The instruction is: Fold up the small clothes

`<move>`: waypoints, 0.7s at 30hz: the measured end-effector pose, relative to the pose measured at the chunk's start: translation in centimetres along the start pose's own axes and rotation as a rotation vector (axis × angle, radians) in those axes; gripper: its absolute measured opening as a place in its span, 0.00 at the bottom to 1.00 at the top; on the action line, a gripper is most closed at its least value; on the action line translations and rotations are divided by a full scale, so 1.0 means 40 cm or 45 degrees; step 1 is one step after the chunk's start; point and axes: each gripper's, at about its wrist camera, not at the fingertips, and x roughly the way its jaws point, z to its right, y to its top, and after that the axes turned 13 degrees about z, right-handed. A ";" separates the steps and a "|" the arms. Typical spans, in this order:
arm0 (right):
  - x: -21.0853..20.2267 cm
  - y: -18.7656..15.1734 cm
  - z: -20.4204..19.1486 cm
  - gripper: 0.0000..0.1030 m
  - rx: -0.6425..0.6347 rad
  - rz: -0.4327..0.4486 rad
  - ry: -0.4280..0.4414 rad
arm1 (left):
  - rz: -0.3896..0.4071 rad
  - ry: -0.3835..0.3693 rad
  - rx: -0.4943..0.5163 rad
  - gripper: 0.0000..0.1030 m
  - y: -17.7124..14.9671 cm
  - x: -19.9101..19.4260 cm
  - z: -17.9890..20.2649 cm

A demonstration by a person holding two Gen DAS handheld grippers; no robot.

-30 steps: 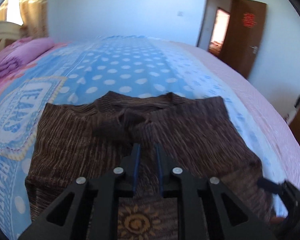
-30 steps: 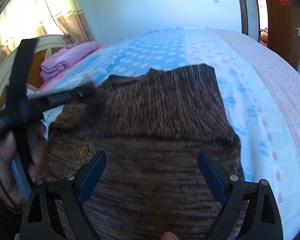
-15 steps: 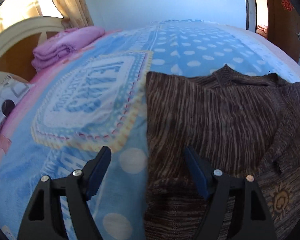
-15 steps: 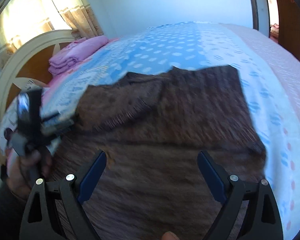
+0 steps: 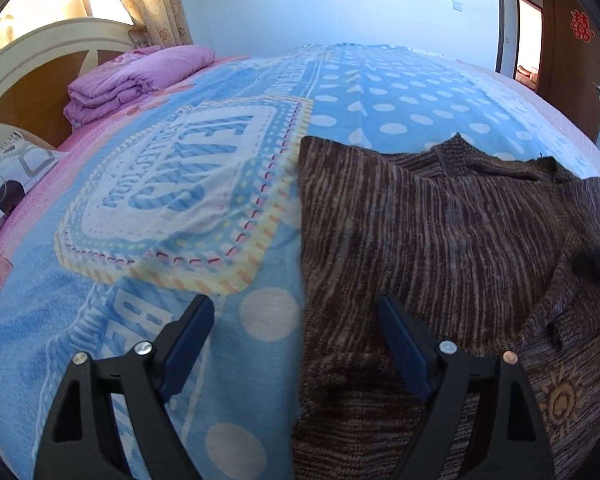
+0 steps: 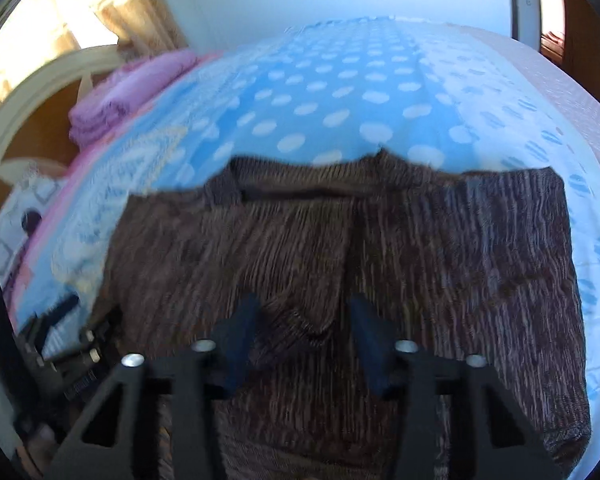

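Brown sweater (image 5: 440, 248) lies on the blanket (image 5: 180, 200), sleeves folded inward, body fold left. My left gripper (image 5: 296, 344) gapes over its edge; right gripper (image 6: 302, 340) spread above its middle, empty.

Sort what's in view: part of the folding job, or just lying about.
Job: brown striped knit sweater; left gripper, open; right gripper, open.

Lying about: folded pink quilt; blue polka-dot blanket; patterned pillow.

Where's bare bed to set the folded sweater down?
Free: blue polka-dot blanket beyond the sweater collar, and the lettered patch left of it. Crowded: headboard corner, with purple folded bedding and pillow.
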 end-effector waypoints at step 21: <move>0.044 0.026 -0.022 0.44 -0.110 -0.006 0.059 | -0.040 -0.058 -0.099 0.96 -0.006 0.017 -0.029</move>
